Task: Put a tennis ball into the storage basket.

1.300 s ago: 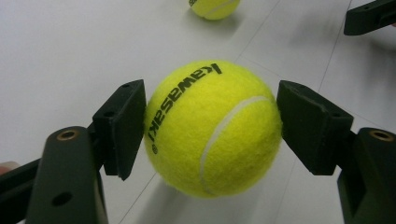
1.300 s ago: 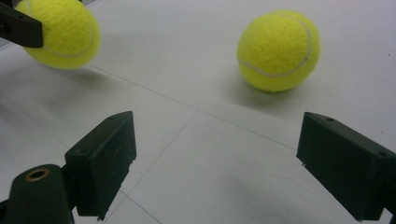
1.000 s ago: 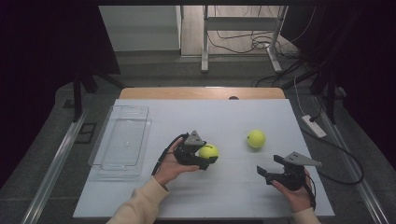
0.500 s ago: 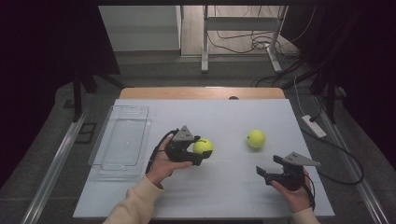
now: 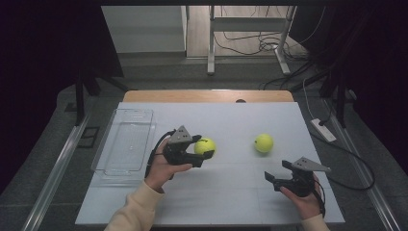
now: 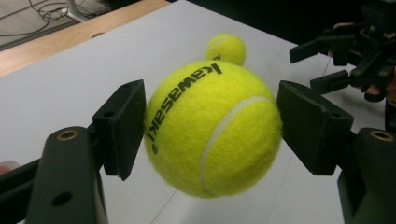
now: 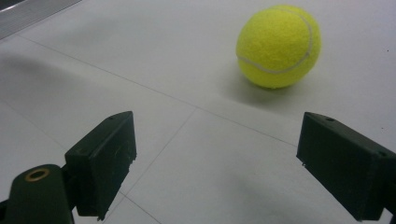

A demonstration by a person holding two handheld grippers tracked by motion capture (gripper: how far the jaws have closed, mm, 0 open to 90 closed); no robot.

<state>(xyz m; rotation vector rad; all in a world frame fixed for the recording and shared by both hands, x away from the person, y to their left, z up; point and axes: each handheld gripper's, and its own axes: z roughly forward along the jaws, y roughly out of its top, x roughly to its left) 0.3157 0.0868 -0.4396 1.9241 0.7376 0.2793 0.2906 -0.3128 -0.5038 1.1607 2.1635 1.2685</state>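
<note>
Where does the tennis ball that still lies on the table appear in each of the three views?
High view: the free tennis ball lies right of centre on the white table.
Left gripper view: it peeks over the held Kawasaki ball.
Right gripper view: it sits upper right.
Shared landmark: the white table.

Overhead view of the table (image 5: 240, 192); claw-mounted close views sharing the free tennis ball (image 7: 279, 45).
</note>
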